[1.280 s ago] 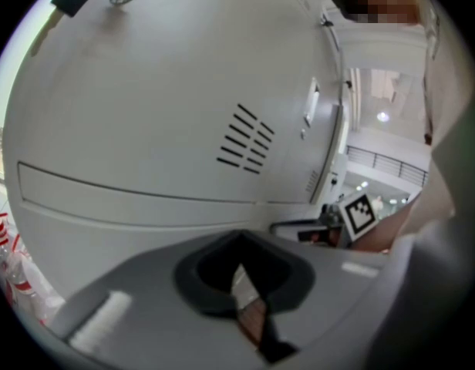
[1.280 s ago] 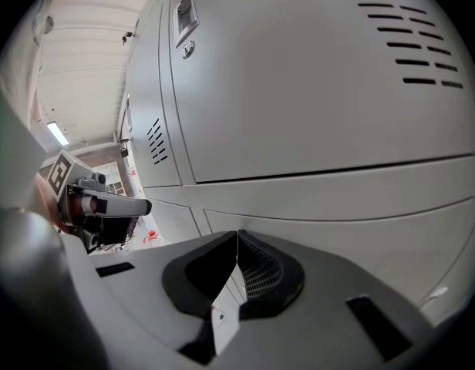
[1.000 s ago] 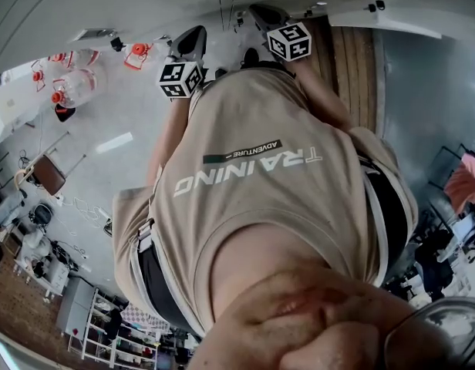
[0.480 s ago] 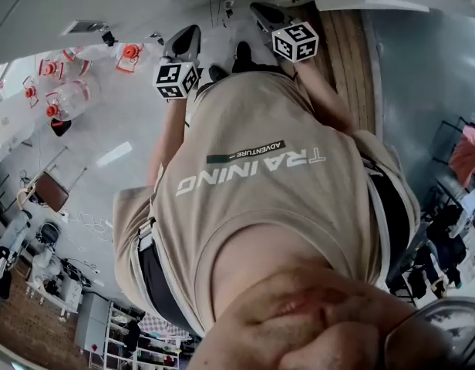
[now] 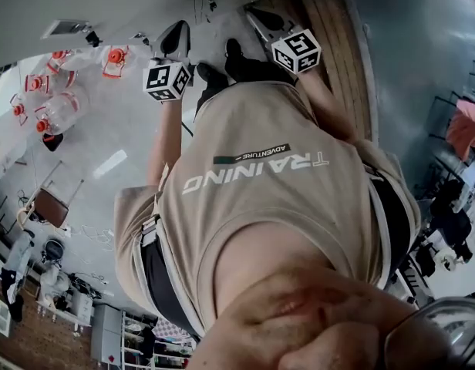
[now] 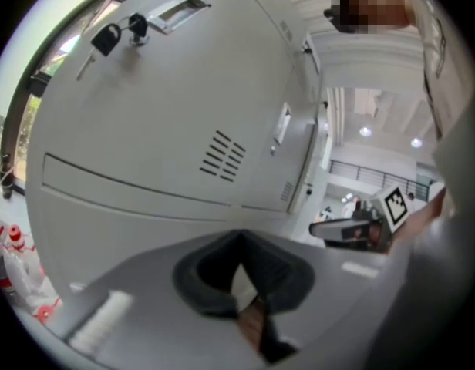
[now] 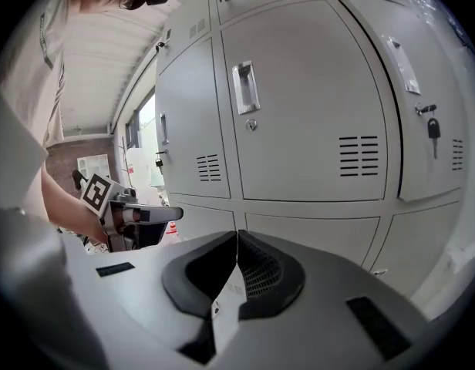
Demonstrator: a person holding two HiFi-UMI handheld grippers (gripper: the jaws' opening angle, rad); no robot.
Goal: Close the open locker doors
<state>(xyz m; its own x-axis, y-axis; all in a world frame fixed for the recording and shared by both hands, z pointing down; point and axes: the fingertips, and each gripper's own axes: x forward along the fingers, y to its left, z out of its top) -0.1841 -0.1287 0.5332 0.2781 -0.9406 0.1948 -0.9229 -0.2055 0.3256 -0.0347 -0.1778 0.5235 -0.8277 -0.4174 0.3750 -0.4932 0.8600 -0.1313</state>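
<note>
**Step in hand: approach.** No door is contacted yet.

The left gripper (image 6: 239,243) has its fingers brought fully together, with nothing held between them. The right gripper (image 7: 236,241) is likewise closed and empty. Both are held out ahead of the person's torso (image 5: 261,176), side by side but apart, and pointed at the locker bank (image 7: 183,106).

In the right gripper view, the handled door (image 7: 299,106) straight ahead sits flush in its frame. The keyed door (image 7: 415,168) at far right, with a key (image 7: 432,132) hanging from its lock, appears to stand slightly proud of its neighbour. It is judged to be the open one, although the gap itself cannot be confirmed.

In the left gripper view, a large tilted panel (image 6: 145,106) with a key bunch (image 6: 106,37) fills the frame. Whether it is ajar cannot be determined.

**Next move.** The right gripper should be carried right and forward until its closed fingers bear on the keyed door near the free edge, clear of the key. The door should then be pressed until it is flush.
</note>
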